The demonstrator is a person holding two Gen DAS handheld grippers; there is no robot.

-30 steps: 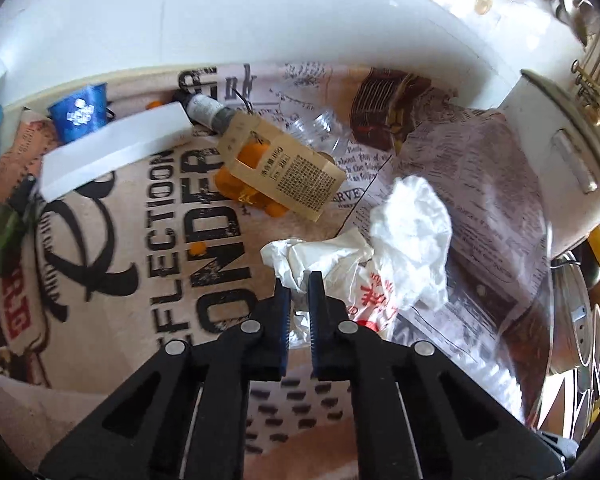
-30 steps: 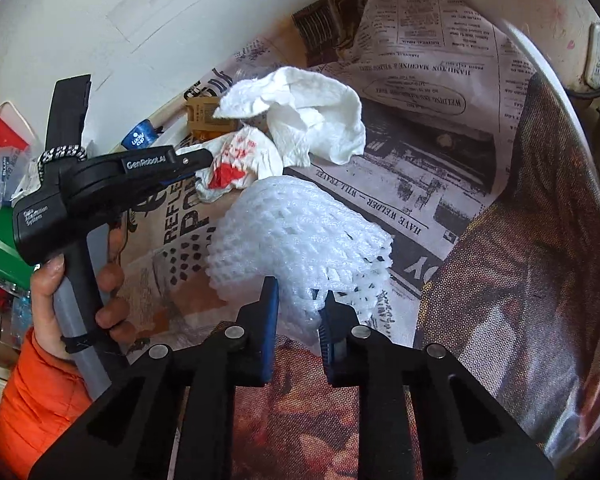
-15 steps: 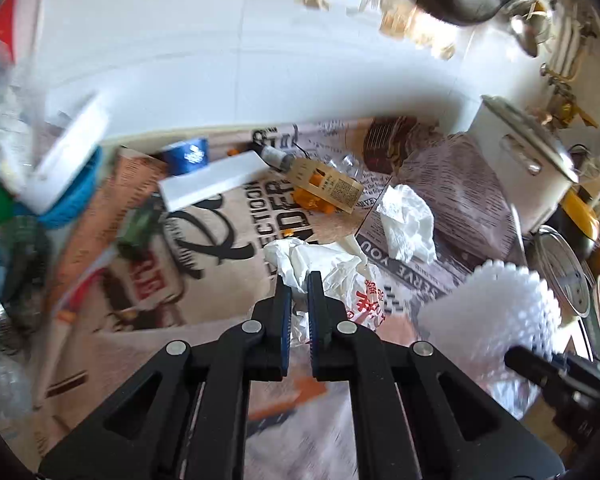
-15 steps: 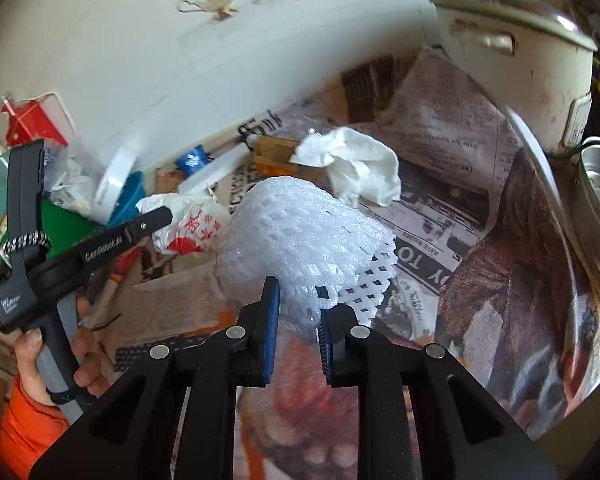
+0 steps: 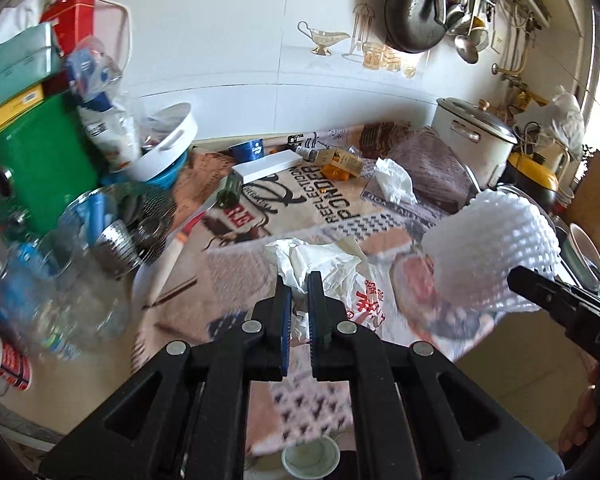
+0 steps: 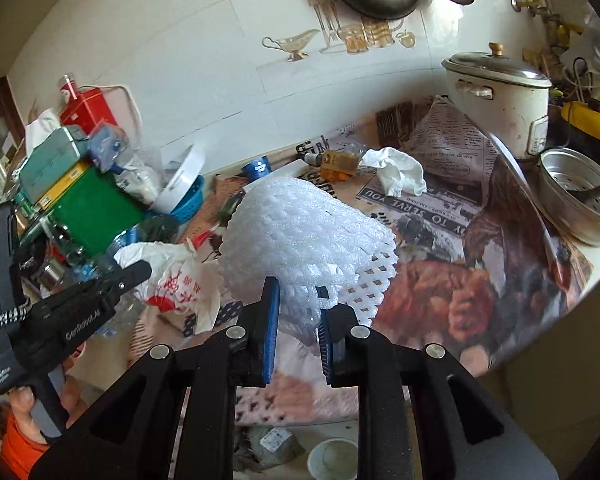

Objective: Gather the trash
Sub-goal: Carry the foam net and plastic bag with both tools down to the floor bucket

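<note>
My left gripper (image 5: 298, 292) is shut on a crumpled white plastic bag with red print (image 5: 332, 276) and holds it above the counter's front edge; the bag also shows in the right wrist view (image 6: 172, 276). My right gripper (image 6: 298, 300) is shut on a white foam fruit net (image 6: 304, 236), lifted to the right of the bag; the net shows in the left wrist view (image 5: 496, 248). A crumpled white tissue (image 6: 398, 170) lies on the newspaper-covered counter (image 6: 452, 204) farther back.
A small bottle with a tan box (image 5: 332, 158), a blue cup (image 5: 250, 151) and a white flat box (image 5: 268, 165) lie at the back. Green box (image 6: 92, 208), glass jars (image 5: 72, 280) and strainers crowd the left. A rice cooker (image 6: 500, 100) stands right. A cup (image 6: 332, 458) and trash lie below.
Both grippers have pulled back and up from the counter, each carrying its item; the views now take in the wall and the floor below the counter edge.
</note>
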